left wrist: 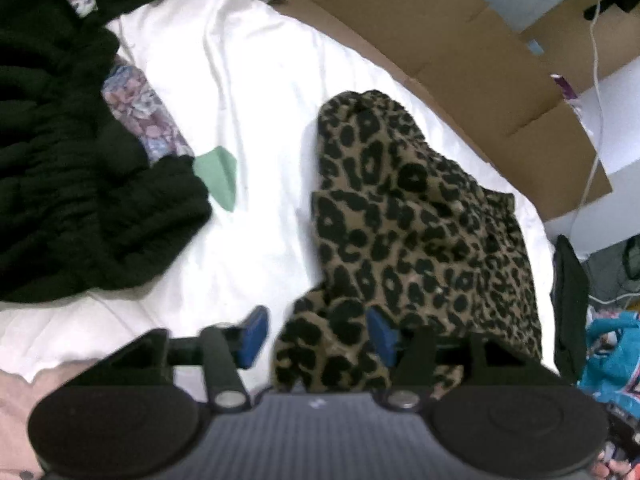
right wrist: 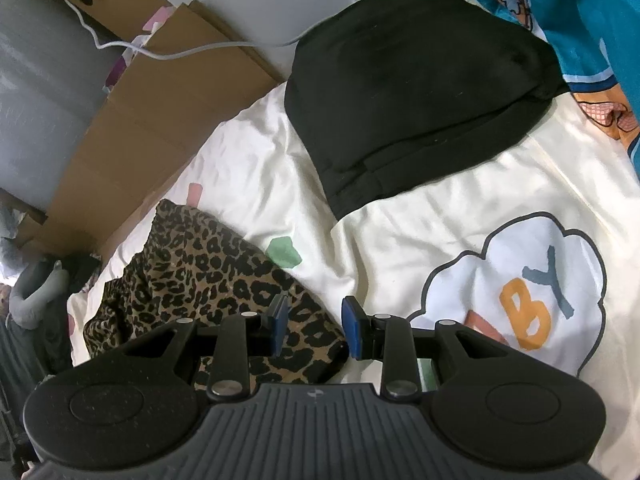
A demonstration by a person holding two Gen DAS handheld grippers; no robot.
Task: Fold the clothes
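Bed with white printed sheet point(right wrist: 400, 248). Folded black garment point(right wrist: 416, 92) at far side. Leopard-print garment point(left wrist: 420, 232) crumpled on sheet, bunched between blue pads of left tool point(left wrist: 318, 336), jaws apart. Right tool point(right wrist: 314, 326) apart, over garment's corner, gripping nothing.

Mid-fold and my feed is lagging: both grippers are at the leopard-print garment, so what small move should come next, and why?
Probably close the left gripper on the near edge of the leopard-print garment. Its jaws stand open with a bunched fold of that cloth between them, so a pinch looks ready. The right gripper is also open, over the garment's other near corner, and nothing is held yet.
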